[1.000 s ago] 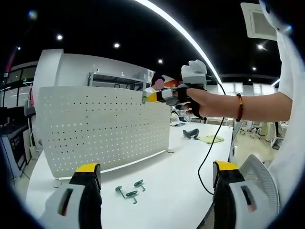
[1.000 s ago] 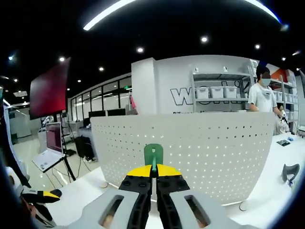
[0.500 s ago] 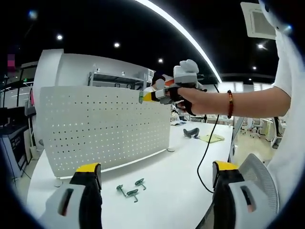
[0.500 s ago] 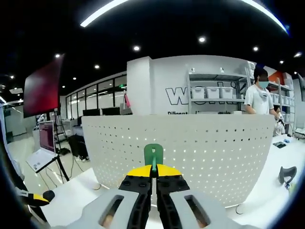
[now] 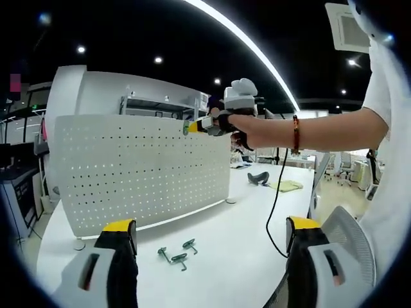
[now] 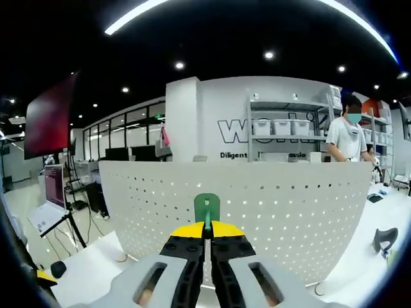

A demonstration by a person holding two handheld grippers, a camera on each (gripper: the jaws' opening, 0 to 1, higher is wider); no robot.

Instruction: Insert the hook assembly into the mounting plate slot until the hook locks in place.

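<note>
Since a second ago the right gripper (image 5: pixel 204 125) is edging leftward along the top of the perforated mounting plate (image 5: pixel 138 170), closing on its face. Left of that plate's lower edge, the left gripper (image 5: pixel 205 256) is hovering with jaws spread wide, gripping nothing. In front of the plate, two spare hooks (image 5: pixel 176 253) are lying on the white tabletop (image 5: pixel 244 244). At the plate's upper edge the right gripper's jaws are pinching tight on the green hook assembly (image 6: pixel 207 208) — the approach step is underway, I judge. Next comes lining the hook with a slot and pressing until it catches. Behind the plate, an office with shelving and ceiling lights is showing; a person (image 6: pixel 350 131) is standing there.
</note>
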